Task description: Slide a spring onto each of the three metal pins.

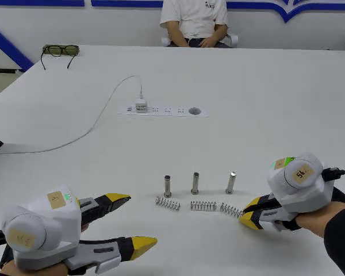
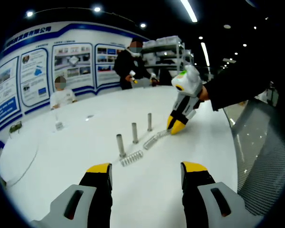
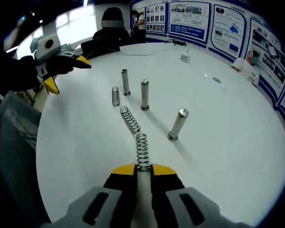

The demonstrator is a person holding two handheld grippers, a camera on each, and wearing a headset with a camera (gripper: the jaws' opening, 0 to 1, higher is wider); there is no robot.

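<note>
Right gripper (image 3: 142,168) jaws pinch one spring (image 3: 142,151) by its end; left gripper (image 2: 145,172) jaws stand open. The spring may flex and miss the pin (image 3: 177,124) at 1 o'clock.

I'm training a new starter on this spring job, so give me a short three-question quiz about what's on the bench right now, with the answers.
1. How many springs lie on the table?
2. True or false: all three pins stand bare.
3. The left gripper is: A) open, B) shut on a spring, C) shut on a pin.
Key: 1. Three; the right gripper grips the end of one spring. 2. True. 3. A.
</note>
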